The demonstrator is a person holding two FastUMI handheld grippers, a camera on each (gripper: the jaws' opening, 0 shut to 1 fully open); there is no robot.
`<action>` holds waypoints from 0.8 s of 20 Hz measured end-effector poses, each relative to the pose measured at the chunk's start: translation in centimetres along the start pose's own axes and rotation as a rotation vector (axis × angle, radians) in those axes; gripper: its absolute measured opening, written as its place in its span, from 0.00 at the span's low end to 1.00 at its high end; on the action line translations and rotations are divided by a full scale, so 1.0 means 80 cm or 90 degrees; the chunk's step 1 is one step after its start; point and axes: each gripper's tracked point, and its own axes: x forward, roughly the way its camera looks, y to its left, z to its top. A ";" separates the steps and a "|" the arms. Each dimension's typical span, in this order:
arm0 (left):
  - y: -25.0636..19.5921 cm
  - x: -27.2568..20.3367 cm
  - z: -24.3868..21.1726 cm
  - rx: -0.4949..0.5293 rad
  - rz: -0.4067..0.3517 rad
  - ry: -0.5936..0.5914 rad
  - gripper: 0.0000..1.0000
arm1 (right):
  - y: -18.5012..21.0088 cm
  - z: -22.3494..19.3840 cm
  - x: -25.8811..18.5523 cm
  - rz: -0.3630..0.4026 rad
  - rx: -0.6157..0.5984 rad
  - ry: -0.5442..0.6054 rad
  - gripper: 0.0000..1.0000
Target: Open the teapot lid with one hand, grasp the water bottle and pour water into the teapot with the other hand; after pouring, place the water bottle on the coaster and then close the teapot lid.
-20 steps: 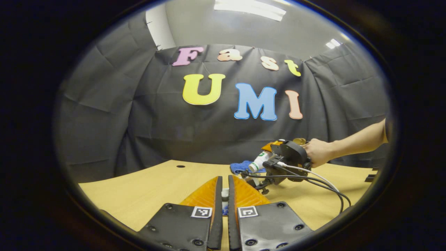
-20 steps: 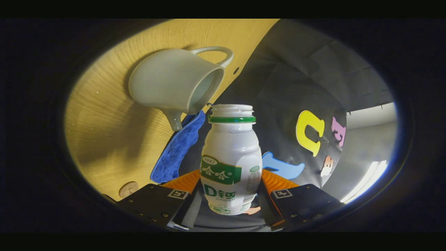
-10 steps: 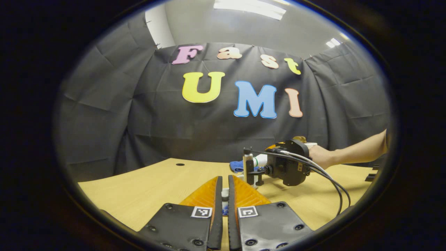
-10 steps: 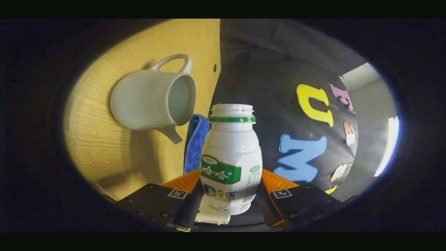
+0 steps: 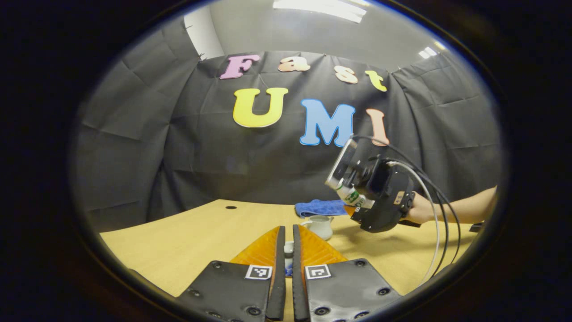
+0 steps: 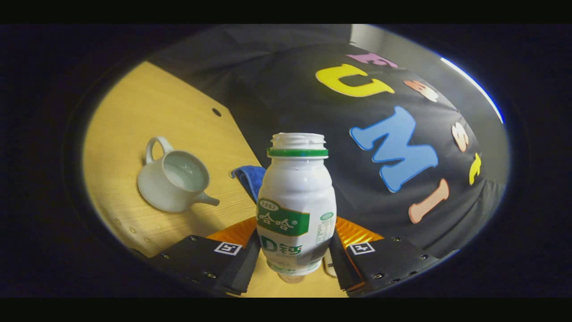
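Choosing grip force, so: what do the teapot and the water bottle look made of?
Teapot: likely glazed ceramic, pale with a smooth, soft sheen and thick rim. Water bottle: probably white opaque plastic, moulded threaded neck, green ring and printed label.

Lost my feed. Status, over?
Right claw shut on bottle, raised. Left claw holds lid. Teapot open, holds water. Nothing in the way.
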 end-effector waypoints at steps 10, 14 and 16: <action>-0.040 0.065 0.021 -0.026 -0.049 0.010 0.13 | -0.014 -0.025 -0.065 0.089 0.483 -0.032 0.72; -0.066 0.102 0.021 -0.040 -0.076 0.025 0.09 | -0.022 -0.042 -0.079 0.127 0.600 -0.030 0.72; -0.072 0.121 0.022 -0.043 -0.078 0.022 0.17 | -0.047 -0.051 -0.080 0.104 0.624 -0.035 0.72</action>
